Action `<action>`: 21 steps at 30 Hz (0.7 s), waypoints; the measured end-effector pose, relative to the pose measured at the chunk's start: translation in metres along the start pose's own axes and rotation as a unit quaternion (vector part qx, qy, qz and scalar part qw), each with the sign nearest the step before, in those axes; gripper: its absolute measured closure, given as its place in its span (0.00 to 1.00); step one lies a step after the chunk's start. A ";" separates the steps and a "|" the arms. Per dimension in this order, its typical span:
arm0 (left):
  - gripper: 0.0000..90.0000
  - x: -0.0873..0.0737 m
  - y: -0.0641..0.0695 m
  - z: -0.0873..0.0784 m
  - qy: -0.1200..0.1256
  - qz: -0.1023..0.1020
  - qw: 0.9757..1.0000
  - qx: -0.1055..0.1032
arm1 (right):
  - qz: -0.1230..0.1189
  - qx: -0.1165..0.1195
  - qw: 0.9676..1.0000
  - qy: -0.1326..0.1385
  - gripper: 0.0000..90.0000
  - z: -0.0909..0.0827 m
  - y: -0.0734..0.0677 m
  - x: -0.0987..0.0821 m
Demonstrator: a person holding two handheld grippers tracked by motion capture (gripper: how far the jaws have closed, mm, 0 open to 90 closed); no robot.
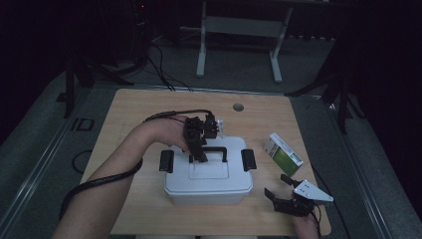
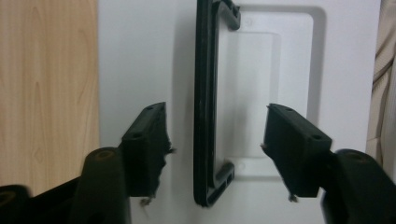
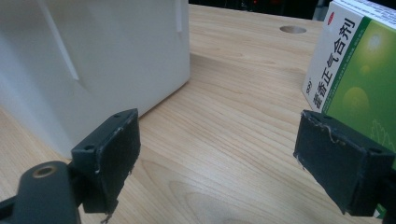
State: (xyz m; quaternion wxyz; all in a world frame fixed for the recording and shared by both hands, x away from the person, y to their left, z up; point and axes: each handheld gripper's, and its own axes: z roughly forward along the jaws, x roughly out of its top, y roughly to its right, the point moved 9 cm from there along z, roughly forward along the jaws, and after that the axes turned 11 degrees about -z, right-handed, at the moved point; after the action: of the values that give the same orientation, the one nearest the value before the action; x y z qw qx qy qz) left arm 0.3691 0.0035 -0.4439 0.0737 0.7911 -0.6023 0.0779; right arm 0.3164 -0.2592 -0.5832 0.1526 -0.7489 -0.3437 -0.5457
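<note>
White lidded box (image 1: 209, 181), black folding handle (image 1: 214, 150), black side latches (image 1: 166, 161)

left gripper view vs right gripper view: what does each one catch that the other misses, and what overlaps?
Left gripper view: the box's lid from above, with the black carry handle lying flat between the left gripper's jaws, pads clear of it. Right gripper view: the green and white medicine carton, the round hole in the table, and the right gripper open over bare wood. Both: the white storage box and the wooden table.
</note>
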 end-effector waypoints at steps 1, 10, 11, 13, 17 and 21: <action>0.46 0.001 0.000 0.001 -0.006 0.003 1.000 0.000 | 0.000 0.000 1.000 0.000 0.15 0.000 0.000 0.000; 0.67 0.002 0.001 0.015 -0.044 0.007 0.999 -0.008 | 0.000 0.001 1.000 0.001 0.15 0.000 0.000 0.000; 0.70 0.002 0.002 0.015 -0.044 0.005 0.999 -0.012 | 0.000 0.001 1.000 0.001 0.15 0.000 0.000 0.000; 0.75 0.003 0.003 0.015 -0.045 0.012 0.999 -0.012 | 0.001 0.001 1.000 0.000 0.15 0.000 0.000 0.000; 0.85 0.005 0.003 0.014 -0.044 0.009 0.999 -0.018 | -0.001 0.001 1.000 0.000 0.15 0.000 -0.001 0.000; 0.92 0.005 0.006 0.015 -0.052 0.007 0.998 -0.027 | -0.002 0.002 1.000 -0.001 0.15 0.000 0.000 0.000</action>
State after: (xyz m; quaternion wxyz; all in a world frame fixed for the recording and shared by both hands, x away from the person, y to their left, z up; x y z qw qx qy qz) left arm 0.3654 -0.0059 -0.4577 0.0629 0.7878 -0.6123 0.0205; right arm 0.3162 -0.2590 -0.5836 0.1523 -0.7482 -0.3462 -0.5450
